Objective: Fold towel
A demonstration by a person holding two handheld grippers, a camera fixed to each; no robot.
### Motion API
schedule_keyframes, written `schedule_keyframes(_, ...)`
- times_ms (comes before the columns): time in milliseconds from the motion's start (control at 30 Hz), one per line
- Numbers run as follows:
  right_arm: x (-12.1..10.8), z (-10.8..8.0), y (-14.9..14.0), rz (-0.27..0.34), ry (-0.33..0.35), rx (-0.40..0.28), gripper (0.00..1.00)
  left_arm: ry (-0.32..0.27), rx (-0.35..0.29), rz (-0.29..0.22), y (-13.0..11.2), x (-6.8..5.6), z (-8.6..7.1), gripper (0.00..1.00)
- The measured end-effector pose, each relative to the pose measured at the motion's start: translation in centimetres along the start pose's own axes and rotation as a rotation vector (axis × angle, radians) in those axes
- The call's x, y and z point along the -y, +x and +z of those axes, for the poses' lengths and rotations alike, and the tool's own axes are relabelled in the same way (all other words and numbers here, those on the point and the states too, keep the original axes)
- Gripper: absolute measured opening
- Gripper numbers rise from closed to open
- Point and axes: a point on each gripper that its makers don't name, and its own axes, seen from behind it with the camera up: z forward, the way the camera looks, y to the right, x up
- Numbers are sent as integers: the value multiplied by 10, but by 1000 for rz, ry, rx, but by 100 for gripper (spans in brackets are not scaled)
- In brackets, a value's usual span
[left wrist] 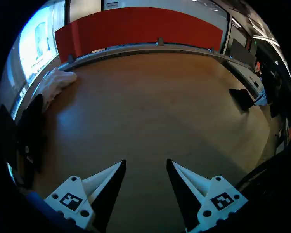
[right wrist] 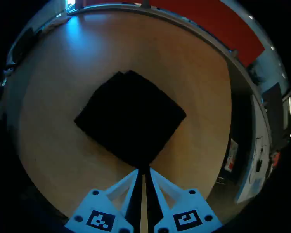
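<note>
Plainly, right claw (right wrist: 144, 169) pinches the flat black square towel (right wrist: 130, 116); left claw (left wrist: 146, 160) gapes.

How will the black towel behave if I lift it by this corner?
Likely floppy: the towel lies flat in folded layers, so lifting by the corner at the right gripper would probably let it droop and unfold. It looks thin, so probably light; on the smooth table it may slide if pushed.

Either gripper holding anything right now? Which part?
Right gripper appears to pinch the dark towel by its near corner, jaws almost shut. Left gripper holds nothing, jaws open.
</note>
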Motion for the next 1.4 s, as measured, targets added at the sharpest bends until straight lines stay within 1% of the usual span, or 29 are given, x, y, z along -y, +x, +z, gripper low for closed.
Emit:
schedule_keyframes(167,-3,8,-8,11,-11,26,5,3,4,-2,-2,0,-1,76)
schedule_keyframes(400,-7,11,-6,14,-25,25,5,8,9,-1,-3,0,-1,76)
schedule_keyframes(767,-8,9,-4,15,-28,15,7,8,3,-6,-1,1,-2,76)
schedule_keyframes(967,-9,2,-3,20,-38,-4,13,8,-1,-4,2,2,-1,76)
schedule_keyframes(1033,-10,-1,-3,22,-44,-10,18,6,-3,-6,3,2,-1,76)
schedule_keyframes(1100,-12,-4,-3,24,-53,-15,29,4,-6,-7,4,1,-1,76)
schedule_keyframes(1167,-14,-7,-3,27,-64,-20,44,2,-10,-8,5,1,-2,76)
schedule_keyframes(1333,-19,-15,-5,38,-91,-27,88,-3,-16,-10,6,1,-1,76)
schedule_keyframes(1367,-18,-17,-5,38,-93,-30,95,-4,-16,-11,6,1,-1,76)
schedule_keyframes(1400,-18,-18,-5,38,-95,-33,98,-6,-17,-11,7,1,-1,76)
